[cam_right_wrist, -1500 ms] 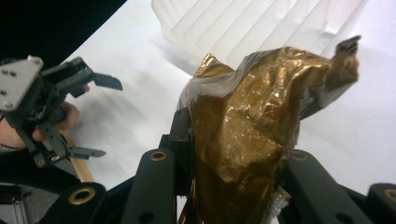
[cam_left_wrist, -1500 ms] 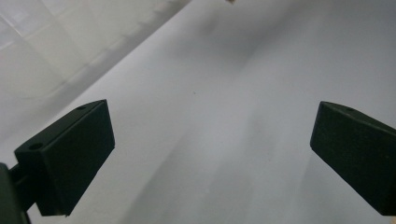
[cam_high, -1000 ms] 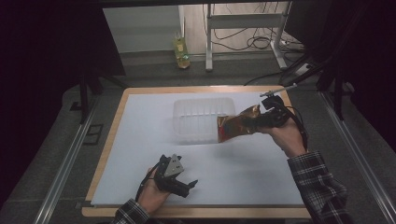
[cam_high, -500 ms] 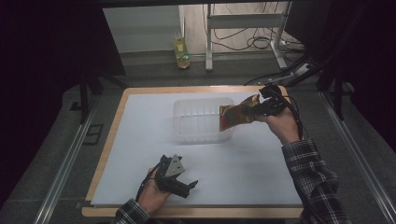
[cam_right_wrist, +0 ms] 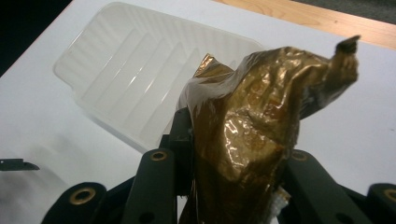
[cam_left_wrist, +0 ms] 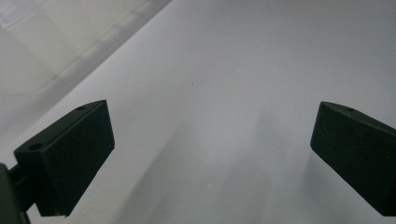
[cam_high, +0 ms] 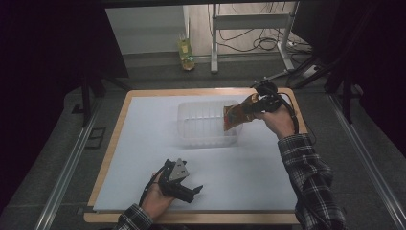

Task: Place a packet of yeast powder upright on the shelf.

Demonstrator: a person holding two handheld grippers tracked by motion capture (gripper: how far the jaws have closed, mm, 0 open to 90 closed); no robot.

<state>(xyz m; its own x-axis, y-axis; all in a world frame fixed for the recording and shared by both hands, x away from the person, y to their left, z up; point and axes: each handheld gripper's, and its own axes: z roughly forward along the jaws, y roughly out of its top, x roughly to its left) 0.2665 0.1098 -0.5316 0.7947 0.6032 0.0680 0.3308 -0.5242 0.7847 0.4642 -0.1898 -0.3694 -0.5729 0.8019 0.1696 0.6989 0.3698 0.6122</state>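
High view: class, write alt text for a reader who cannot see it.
The right gripper holds a crinkled gold snack bag at the right end of a clear plastic tray on a white table. The left gripper rests open near the table's front edge.

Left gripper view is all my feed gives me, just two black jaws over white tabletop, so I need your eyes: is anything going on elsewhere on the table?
Observer: Yes. The right gripper is shut on a crumpled golden-brown snack bag.
Operator: Where is it holding the bag?
Observer: At the right end of a clear plastic tub, near the table's far edge; in the high view the bag overlaps the tub's right rim.
Operator: Anything in the tub?
Observer: The right gripper view shows only its bare ribbed floor.
Operator: And my gripper?
Observer: The left gripper rests open near the front edge, holding nothing.
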